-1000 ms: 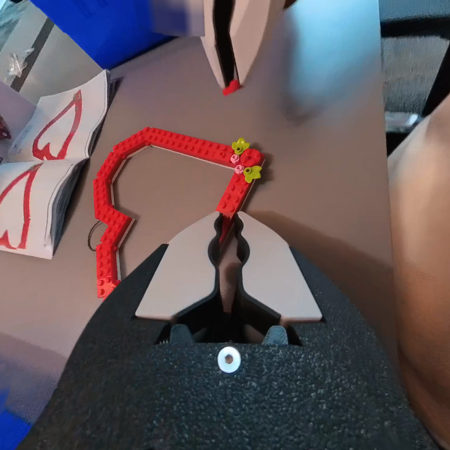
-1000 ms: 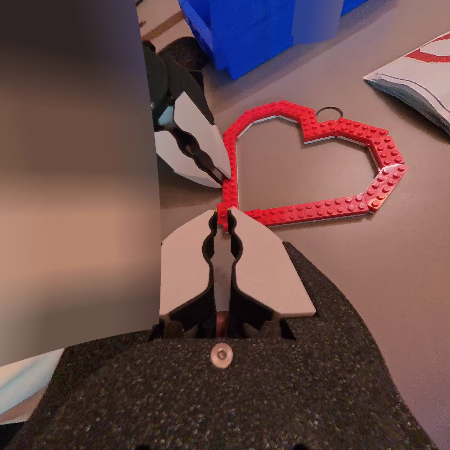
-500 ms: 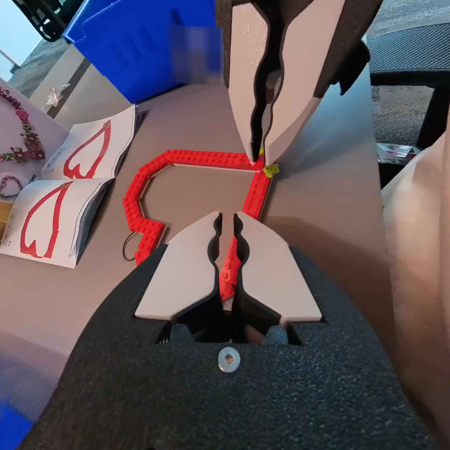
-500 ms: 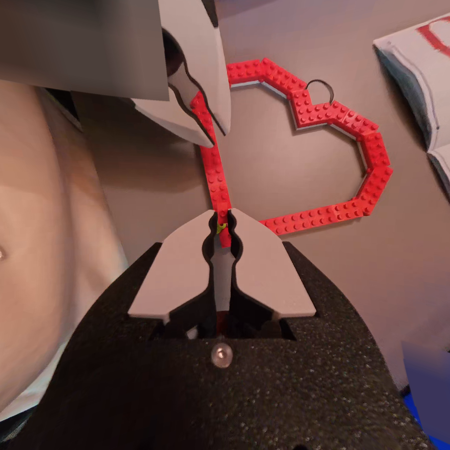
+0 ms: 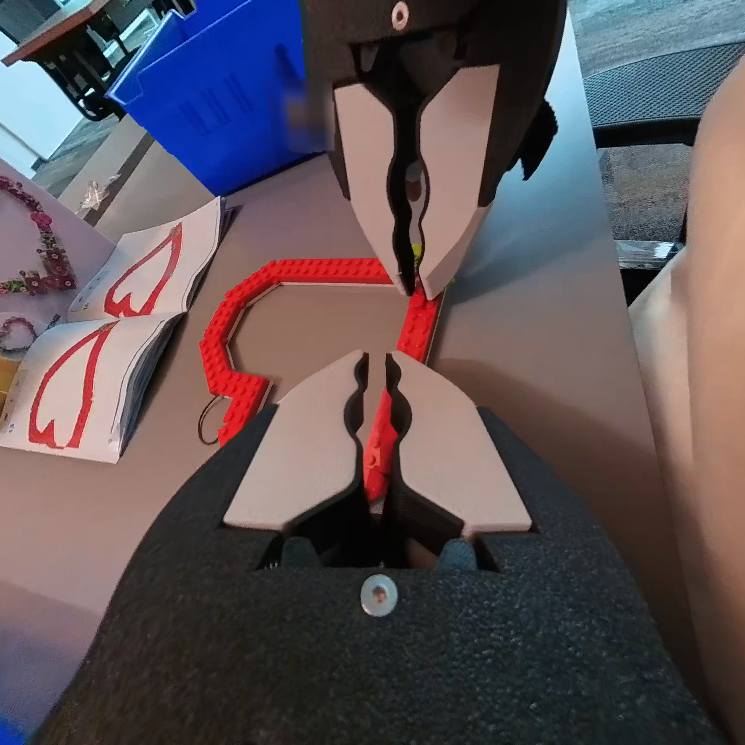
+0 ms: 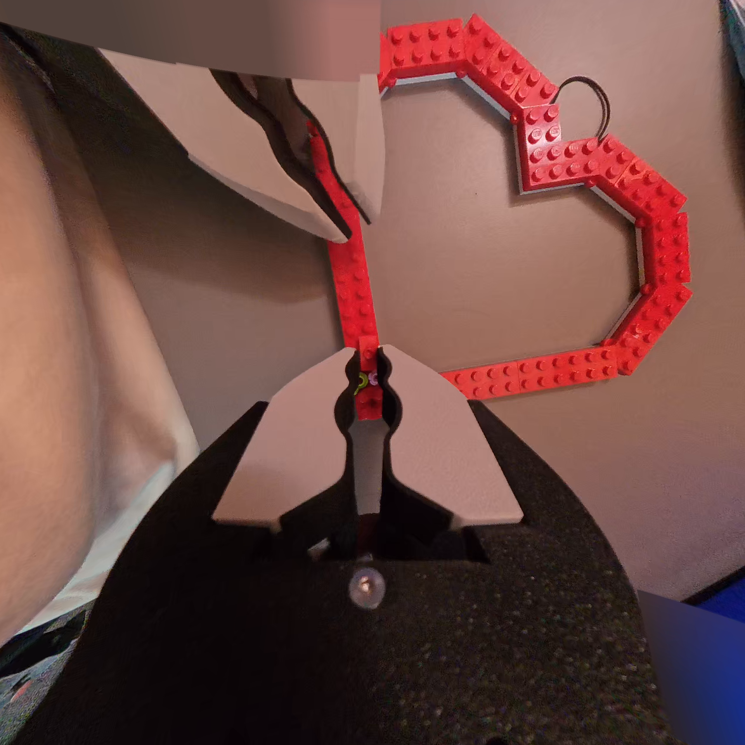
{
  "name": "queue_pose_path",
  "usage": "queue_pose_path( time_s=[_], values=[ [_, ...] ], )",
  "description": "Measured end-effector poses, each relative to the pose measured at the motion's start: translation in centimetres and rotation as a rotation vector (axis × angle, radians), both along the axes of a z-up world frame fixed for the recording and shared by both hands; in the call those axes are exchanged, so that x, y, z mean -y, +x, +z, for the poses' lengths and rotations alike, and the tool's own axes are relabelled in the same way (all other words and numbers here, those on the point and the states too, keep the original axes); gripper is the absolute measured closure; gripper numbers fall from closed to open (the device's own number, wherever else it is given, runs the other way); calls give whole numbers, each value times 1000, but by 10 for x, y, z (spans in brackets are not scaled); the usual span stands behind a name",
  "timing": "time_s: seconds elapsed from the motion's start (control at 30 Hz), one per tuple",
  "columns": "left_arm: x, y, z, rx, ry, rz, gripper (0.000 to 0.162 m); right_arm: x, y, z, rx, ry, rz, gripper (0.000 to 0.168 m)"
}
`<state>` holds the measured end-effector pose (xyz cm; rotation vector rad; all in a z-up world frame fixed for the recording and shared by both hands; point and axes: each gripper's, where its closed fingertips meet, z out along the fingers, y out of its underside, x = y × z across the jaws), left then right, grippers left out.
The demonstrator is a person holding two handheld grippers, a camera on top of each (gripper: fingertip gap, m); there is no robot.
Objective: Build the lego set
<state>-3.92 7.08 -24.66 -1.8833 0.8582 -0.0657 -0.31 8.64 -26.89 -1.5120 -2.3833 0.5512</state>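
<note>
A red Lego heart frame (image 5: 322, 268) (image 6: 661, 258) lies flat on the grey-brown table (image 5: 524, 363). My left gripper (image 5: 377, 356) is shut on the frame's straight right side, which runs back between its jaws; it also shows in the right wrist view (image 6: 354, 232). My right gripper (image 6: 367, 354) is shut on a small red brick (image 6: 369, 399) and holds it down on the heart's pointed corner, beside a green leaf piece (image 6: 360, 382) and a pink flower piece (image 6: 374, 377). In the left wrist view the right gripper (image 5: 413, 287) comes down from above and hides that corner.
An open instruction booklet (image 5: 121, 330) lies to the left, with a pictured box (image 5: 36, 250) beyond it. A blue bin (image 5: 225, 109) stands at the back. A black string loop (image 6: 584, 96) hangs off the heart's notch. A person's arm (image 5: 709, 363) is at the right.
My right gripper has come down with the small red brick onto the heart's pointed corner. My left gripper has slid farther along the heart's straight side, which now reaches deep between its jaws.
</note>
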Motion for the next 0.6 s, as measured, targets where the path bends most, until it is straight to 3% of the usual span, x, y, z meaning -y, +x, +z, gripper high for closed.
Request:
queue_pose_path(
  time_s=[0.6],
  values=[
    [-20,28,-8,-104,-59,-125,160,-3,-3,-1,4,-9,34,160]
  ],
)
